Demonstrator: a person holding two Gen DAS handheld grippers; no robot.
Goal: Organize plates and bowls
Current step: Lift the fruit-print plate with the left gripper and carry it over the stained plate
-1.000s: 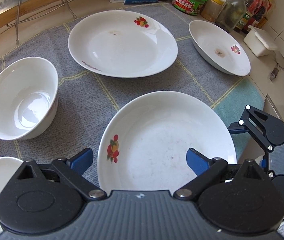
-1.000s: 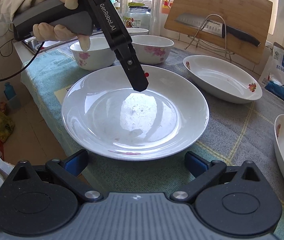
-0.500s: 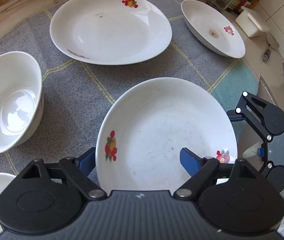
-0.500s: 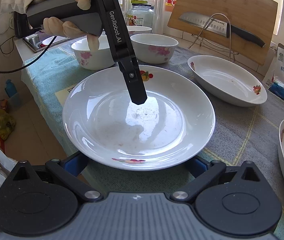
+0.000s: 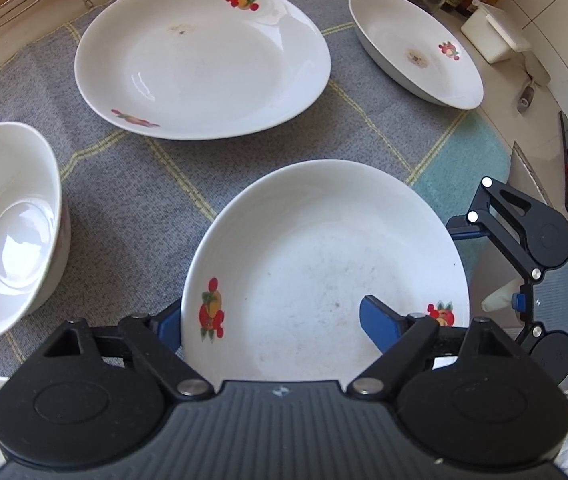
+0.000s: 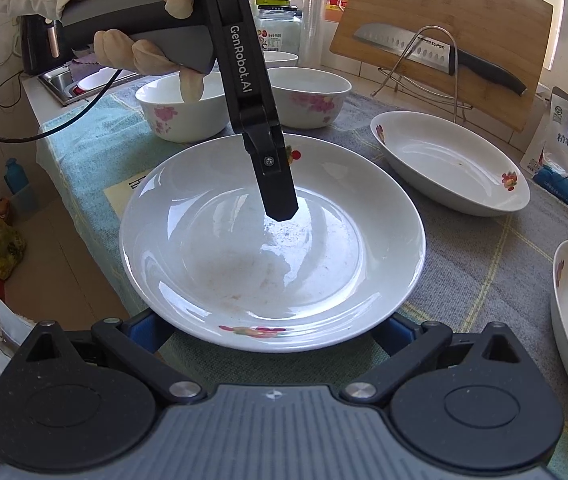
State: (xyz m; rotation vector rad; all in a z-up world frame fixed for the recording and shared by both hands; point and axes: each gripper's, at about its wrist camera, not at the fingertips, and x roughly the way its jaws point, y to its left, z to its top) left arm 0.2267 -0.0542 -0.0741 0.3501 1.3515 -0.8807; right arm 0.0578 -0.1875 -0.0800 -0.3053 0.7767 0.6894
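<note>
At the near edge of the cloth (image 5: 131,208), the left gripper (image 5: 271,320) straddles the side of the near plate (image 5: 324,260). One finger sits inside the dish and the other against the outside of its rim. Its jaws have just been closing with that rim between them, and we read them as clamped on it now. The gloved hand (image 6: 143,52) holds the tool steeply nose-down, which suits a plate lying flat. Coming from above lets one finger drop into the hollow while the other hooks the outer edge.

The right gripper (image 6: 269,332) waits low at the opposite side with its jaws wide apart. The plate's near rim lies over the gap between them and neither finger presses on it. We judge it is placed there to steady or take over the plate once it lifts.

The far plate (image 5: 203,60) and the bowl (image 5: 7,232) lie apart on the cloth. We take this as an early step towards stacking like with like. A one-sided hold on glossy china could slip.
</note>
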